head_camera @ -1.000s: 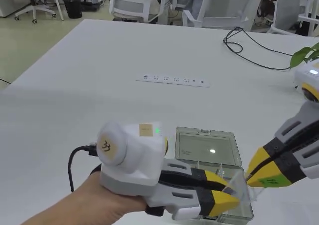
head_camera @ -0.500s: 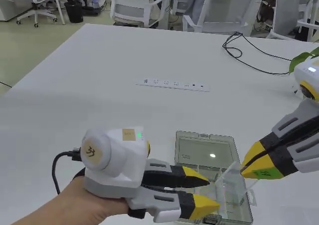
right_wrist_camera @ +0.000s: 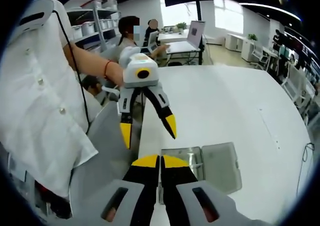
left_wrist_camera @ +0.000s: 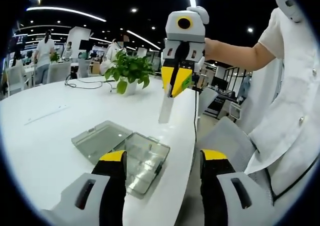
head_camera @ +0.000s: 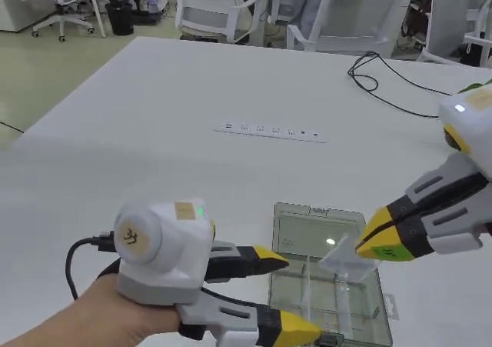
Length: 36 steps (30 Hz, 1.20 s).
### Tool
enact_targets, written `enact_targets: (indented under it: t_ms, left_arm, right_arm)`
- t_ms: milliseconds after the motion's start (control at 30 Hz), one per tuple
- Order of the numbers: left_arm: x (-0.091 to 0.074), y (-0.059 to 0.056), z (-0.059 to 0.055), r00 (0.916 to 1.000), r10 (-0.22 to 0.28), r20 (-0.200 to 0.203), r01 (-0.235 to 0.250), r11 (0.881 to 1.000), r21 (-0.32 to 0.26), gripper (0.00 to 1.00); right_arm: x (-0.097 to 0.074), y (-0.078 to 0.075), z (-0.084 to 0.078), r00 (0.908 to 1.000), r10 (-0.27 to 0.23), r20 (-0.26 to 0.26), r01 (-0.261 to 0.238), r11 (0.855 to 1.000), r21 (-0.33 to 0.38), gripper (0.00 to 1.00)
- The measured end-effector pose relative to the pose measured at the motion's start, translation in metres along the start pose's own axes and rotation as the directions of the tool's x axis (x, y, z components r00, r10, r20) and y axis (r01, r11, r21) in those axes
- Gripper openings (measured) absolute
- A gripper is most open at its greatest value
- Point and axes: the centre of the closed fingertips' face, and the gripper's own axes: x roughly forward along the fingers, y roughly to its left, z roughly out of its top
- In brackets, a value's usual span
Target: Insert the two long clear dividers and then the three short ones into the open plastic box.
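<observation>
**Divider in transit above the box.** We see the right gripper (head_camera: 363, 243) with its fingers (head_camera: 380, 224) pressed together on one end of a clear divider (head_camera: 347, 258). The divider hangs tilted in the air over the open box (head_camera: 365, 305) and does not touch its rim. The box lies close to the near edge of the surface (head_camera: 154, 116), toward the right, with its lid (head_camera: 319, 228) folded flat toward the far edge.

The left gripper (head_camera: 283, 293) hovers at the box's left side. In the left gripper view its fingers are spread wide with nothing between them.

Clear upright walls seem to stand inside the box already, though we cannot count them. The held piece looks short to us, but we cannot be sure.

We judge the task to be mid-insertion, probably among the short pieces. The next move calls for three things:
- turning the divider upright;
- lining its ends up with the slots;
- lowering it straight down until it seats.

The free left gripper could brace the light box so that it does not slide.
</observation>
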Motion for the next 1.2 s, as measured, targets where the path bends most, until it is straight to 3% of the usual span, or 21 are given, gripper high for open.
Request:
enact_targets:
  t_ms: [267, 400, 733, 1200]
  left_arm:
    - [-0.003, 0.009, -0.013, 0.9993, 0.024, -0.028, -0.024, 1.0, -0.006, 0.72]
    - [-0.004, 0.015, -0.018, 0.9983, 0.047, -0.034, -0.047, 0.999, 0.003, 0.84]
    - [-0.003, 0.019, -0.021, 0.9982, 0.055, -0.024, -0.054, 0.998, 0.013, 0.96]
    - [-0.004, 0.021, -0.03, 0.9974, 0.06, -0.04, -0.06, 0.998, -0.007, 1.0]
  right_arm:
    - [0.017, -0.016, -0.002, 0.9997, -0.026, 0.003, 0.026, 1.0, 0.009, 0.03]
    - [0.029, -0.024, -0.005, 0.999, -0.044, 0.005, 0.044, 0.999, 0.014, 0.03]
    - [0.057, -0.037, -0.02, 0.9984, -0.055, -0.017, 0.055, 0.998, 0.025, 0.03]
    - [0.088, -0.048, -0.041, 0.9968, -0.078, -0.02, 0.079, 0.996, 0.049, 0.03]
